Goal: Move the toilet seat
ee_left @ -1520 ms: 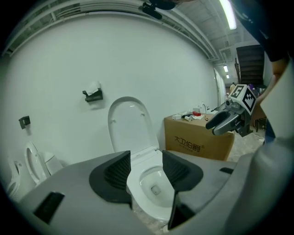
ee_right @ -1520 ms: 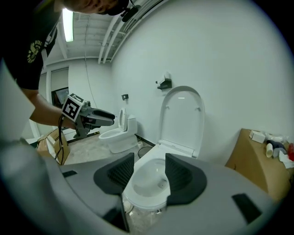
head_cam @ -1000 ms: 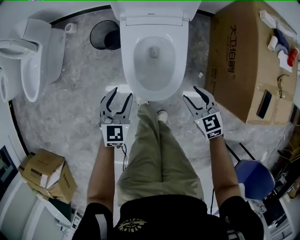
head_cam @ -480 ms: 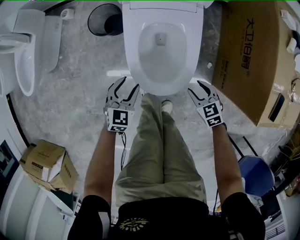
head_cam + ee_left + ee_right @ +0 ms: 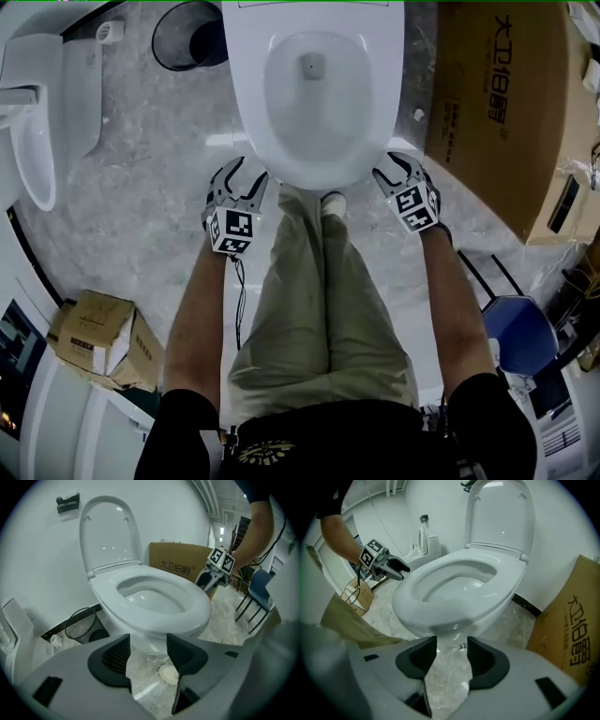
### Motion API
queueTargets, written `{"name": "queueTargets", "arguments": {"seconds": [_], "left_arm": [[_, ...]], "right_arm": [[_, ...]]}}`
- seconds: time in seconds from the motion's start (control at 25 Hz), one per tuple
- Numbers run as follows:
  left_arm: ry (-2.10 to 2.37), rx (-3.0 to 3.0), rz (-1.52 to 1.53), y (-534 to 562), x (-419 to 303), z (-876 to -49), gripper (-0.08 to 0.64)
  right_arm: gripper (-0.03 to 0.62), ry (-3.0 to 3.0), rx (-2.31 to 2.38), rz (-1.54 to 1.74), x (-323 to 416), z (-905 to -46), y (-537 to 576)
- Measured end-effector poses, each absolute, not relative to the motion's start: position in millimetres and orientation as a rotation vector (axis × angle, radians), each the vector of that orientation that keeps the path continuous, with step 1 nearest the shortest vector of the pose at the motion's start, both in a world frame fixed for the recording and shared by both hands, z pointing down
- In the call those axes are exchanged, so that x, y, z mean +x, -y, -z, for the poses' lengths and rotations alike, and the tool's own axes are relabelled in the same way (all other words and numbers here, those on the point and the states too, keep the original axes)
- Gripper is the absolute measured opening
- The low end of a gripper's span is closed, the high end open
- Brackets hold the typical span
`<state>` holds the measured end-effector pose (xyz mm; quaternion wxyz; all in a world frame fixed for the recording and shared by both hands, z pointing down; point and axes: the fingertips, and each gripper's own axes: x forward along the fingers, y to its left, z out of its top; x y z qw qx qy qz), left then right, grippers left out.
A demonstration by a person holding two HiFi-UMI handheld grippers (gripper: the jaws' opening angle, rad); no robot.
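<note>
The white glossy plastic toilet seat, an oval ring, lies flat on the rim of the white ceramic bowl, while the matching white lid stands raised against the wall behind it. The seat looks stiff and fairly light, hinged at the back, so it should swing up in an arc rather than lift free. Its smooth, shiny surface is likely slippery for hard pads, and a lost hold would probably let it slam down. The best place to take hold seems to be the front edge, where the ring overhangs the bowl and leaves a thin lip to pinch from above and below. The left tool and the right tool flank that front edge, just beside the bowl and slightly below the rim. Both have their jaws apart and hold nothing, with only the bowl's underside and the grey marbled floor showing between them. A large brown cardboard box stands to the right.
</note>
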<state>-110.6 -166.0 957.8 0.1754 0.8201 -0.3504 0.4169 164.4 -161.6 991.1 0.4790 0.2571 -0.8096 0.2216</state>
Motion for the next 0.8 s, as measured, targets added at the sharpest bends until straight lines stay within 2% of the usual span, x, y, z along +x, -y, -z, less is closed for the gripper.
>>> {"name": "queueTargets", "arguments": {"seconds": [0.2, 0.36, 0.8], "left_arm": [[0.945, 2.325, -1.206, 162, -107, -975, 0.238], [0.901, 2.337, -1.227, 158, -102, -982, 0.239], [0.838, 2.359, -1.207, 149, -94, -980, 0.239]], "right_arm": [[0.207, 1.983, 0.609, -0.506, 157, -994, 159], [0.16, 1.974, 0.534, -0.447, 152, -992, 154], [0.16, 2.056, 0.543, -0.526, 147, -966, 156]]}}
